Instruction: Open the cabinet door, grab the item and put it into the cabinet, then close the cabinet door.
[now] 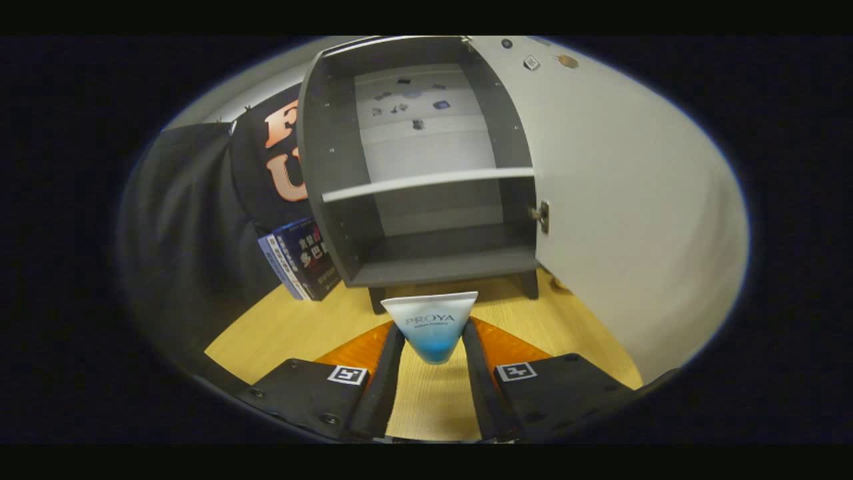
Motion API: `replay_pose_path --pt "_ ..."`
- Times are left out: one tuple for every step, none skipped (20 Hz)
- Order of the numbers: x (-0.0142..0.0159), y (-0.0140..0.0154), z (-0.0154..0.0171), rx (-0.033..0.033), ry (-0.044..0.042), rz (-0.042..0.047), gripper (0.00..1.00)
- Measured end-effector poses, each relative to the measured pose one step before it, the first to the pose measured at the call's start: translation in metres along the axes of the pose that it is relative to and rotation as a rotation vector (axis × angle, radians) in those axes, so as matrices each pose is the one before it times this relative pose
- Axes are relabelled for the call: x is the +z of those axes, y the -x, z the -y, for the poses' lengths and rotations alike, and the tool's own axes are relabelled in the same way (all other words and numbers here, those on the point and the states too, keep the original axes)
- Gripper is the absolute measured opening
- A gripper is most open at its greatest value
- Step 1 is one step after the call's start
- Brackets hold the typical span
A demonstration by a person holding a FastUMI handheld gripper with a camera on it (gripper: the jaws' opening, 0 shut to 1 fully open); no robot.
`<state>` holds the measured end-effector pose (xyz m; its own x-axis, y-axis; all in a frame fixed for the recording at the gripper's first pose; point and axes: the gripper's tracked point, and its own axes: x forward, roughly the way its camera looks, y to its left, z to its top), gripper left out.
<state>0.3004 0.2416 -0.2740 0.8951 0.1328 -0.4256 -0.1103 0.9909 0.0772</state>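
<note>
light wooden tabletop (293, 327) with yellowish grain | dark blue boxed book (308, 259) with a paler spine, standing tilted on the tabletop, leaning toward the booth's black cloth wall (193, 200) | plain pale grey wall strip (266, 80) above the cloth | orange patches (363, 343) low on the tabletop

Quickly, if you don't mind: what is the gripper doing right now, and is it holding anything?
Gripper: shut on the tube, held between both fingers, just in front of the open cabinet.
</note>
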Motion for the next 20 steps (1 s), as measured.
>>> replay_pose_path --pt "0.03263 -0.00286 -0.00214 0.00377 0.01217 0.03739 0.57" --pt "0.02966 -0.00538 -0.00104 0.00103 0.00316 0.02787 0.57" --pt "0.02905 -0.00834 -0.00388 0.00872 -0.00921 0.01945 0.56" --pt "0.02638 -0.00767 -0.00383 0.01906 -0.01971 0.01310 0.56" --pt "0.02699 -0.00995 -0.00677 0.03344 -0.01870 0.02449 0.56" --pt "0.02574 -0.01263 -0.00434 0.02333 -0.00734 0.02351 0.56" --pt "0.02083 -0.01342 0.00255 0.00238 0.00806 0.00885 0.56" --pt "0.02052 -0.01152 0.00564 -0.00740 0.01155 0.01113 0.56" --pt "0.01649 -0.01495 0.00539 -0.01014 0.00549 -0.00303 0.56" --pt "0.00860 -0.01584 0.00587 -0.01372 0.00470 -0.01633 0.56" --pt "0.00417 -0.01628 0.00522 -0.01958 0.00532 -0.01607 0.56" --pt "0.00366 -0.01649 0.00546 -0.02278 0.00171 -0.02206 0.56" --pt "0.00082 -0.01670 0.00138 -0.00801 -0.00084 -0.02888 0.56" --pt "0.00215 -0.01359 -0.00016 0.00304 -0.00274 -0.02850 0.56" --pt "0.00095 -0.01238 -0.00119 0.00365 0.00113 -0.03113 0.56" --pt "-0.00173 -0.01221 -0.00064 -0.00026 0.00947 -0.03495 0.56" --pt "-0.00232 -0.00798 -0.00045 -0.00475 0.01585 -0.02536 0.56" --pt "-0.00128 -0.00510 0.00029 -0.00993 0.02479 -0.01878 0.56" --pt "0.00017 -0.00928 -0.00099 -0.01041 0.02674 -0.01368 0.56" --pt "-0.00161 -0.00617 -0.00136 -0.00605 0.01903 -0.01021 0.56"
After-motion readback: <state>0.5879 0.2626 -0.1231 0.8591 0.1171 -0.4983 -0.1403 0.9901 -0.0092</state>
